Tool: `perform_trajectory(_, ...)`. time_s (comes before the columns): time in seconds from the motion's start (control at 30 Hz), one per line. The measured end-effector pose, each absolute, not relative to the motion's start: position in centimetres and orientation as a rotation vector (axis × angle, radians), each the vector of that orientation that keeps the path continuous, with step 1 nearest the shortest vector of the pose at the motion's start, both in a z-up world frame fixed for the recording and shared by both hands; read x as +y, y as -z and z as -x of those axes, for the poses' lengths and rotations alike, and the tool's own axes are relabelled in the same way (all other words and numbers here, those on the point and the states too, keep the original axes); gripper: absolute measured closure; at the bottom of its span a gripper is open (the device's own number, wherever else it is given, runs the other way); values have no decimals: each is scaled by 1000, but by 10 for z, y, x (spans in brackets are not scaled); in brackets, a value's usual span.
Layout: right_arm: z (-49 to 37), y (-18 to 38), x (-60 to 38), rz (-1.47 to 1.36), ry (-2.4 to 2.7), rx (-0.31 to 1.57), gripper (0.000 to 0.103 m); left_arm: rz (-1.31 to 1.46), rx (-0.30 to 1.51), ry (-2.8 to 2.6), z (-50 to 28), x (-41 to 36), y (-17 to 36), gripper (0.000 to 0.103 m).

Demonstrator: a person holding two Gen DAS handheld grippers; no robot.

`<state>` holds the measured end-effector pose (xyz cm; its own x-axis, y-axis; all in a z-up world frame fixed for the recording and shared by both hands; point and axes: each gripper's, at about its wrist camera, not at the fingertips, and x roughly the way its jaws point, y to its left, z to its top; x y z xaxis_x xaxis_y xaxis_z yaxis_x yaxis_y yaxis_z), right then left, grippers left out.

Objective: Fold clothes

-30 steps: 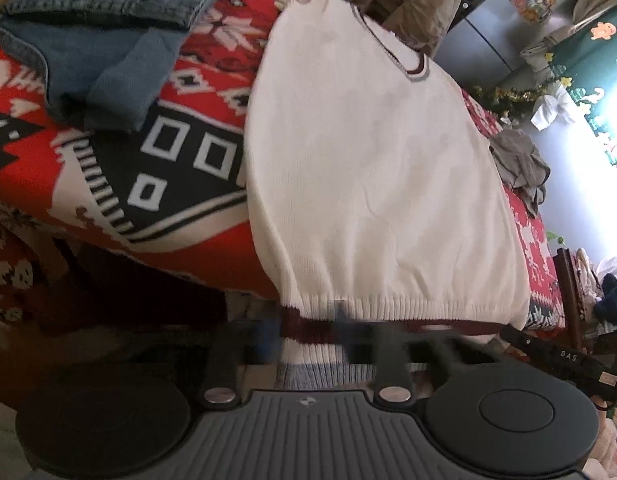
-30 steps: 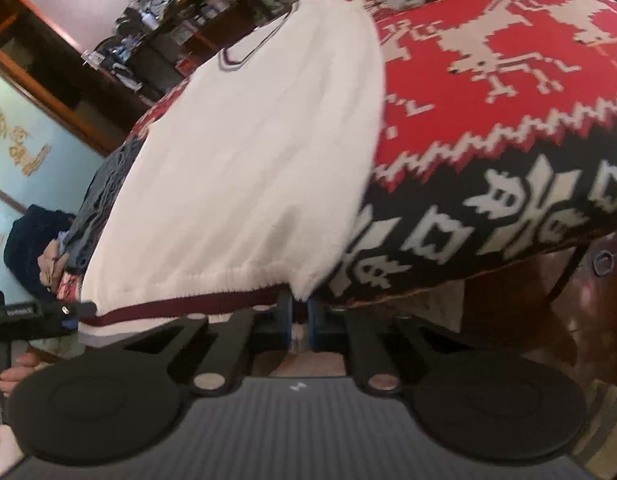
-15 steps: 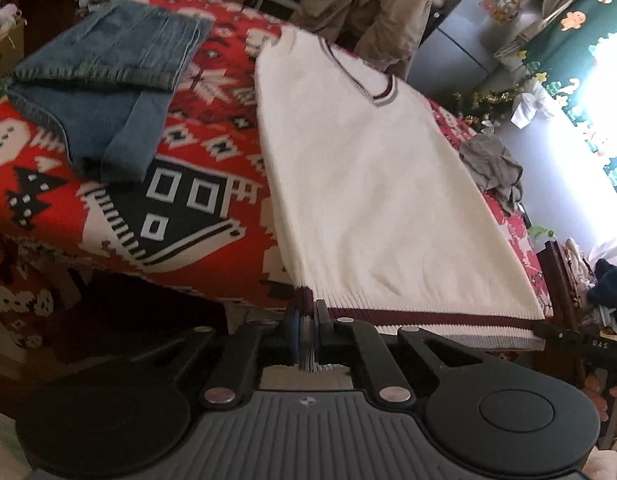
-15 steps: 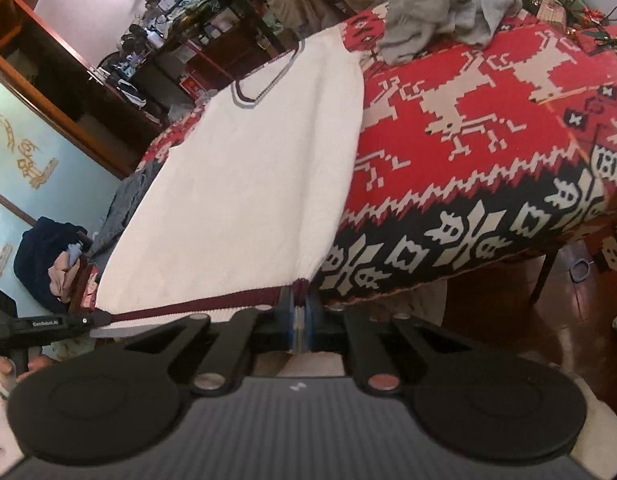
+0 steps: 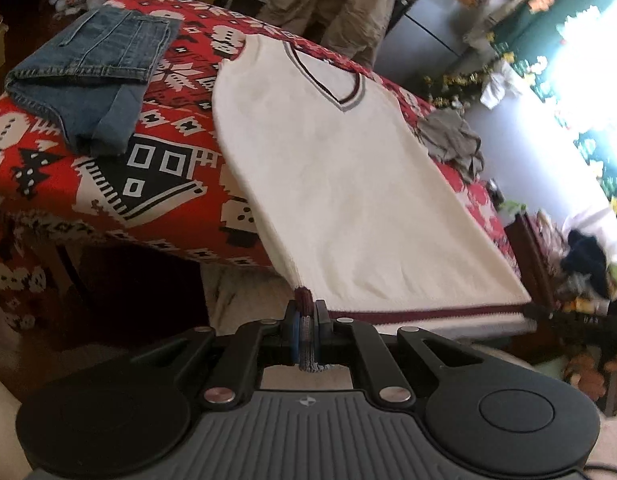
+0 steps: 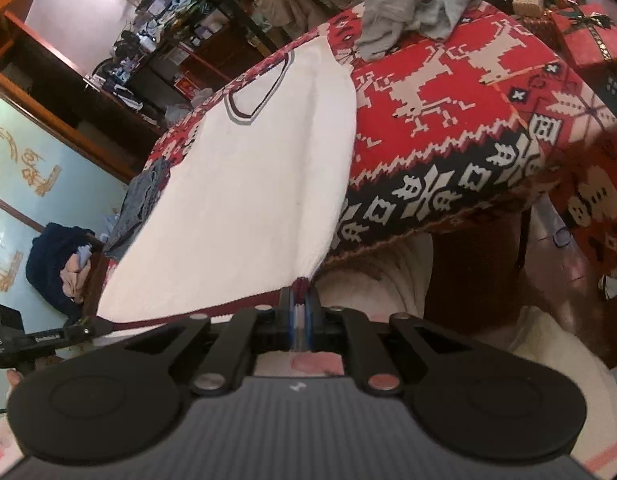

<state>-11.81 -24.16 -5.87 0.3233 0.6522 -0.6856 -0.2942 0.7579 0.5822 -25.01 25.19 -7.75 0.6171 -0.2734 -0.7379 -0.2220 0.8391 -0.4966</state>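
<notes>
A white knit vest [image 5: 340, 168] with a maroon and grey V-neck and a maroon hem lies lengthwise on the red patterned tablecloth [image 5: 176, 168], its hem end lifted off the near edge. My left gripper [image 5: 305, 320] is shut on the hem's left corner. My right gripper [image 6: 299, 308] is shut on the vest's [image 6: 248, 184] right hem corner. The hem stretches taut between the two, and each view shows the other gripper at the far end of it.
Folded blue jeans [image 5: 92, 80] lie on the table left of the vest. A crumpled grey garment [image 6: 412, 12] sits at the far right corner. A beige garment [image 5: 328, 4] hangs over a chair behind the table. Clothes heaps and shelves surround it.
Both grippers have risen and pulled back from the table, lifting the vest's hem end off the near edge. More of the table top and room shows now.
</notes>
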Motion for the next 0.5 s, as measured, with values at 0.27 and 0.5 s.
perform_trajectory(0.27,68,45,-205,-390,-634,996,97,654,831,-33,175,277,72,97)
perform_trajectory(0.5,-23,58,-160,-418,-567,974,97,678,840,-127,89,307,91,96)
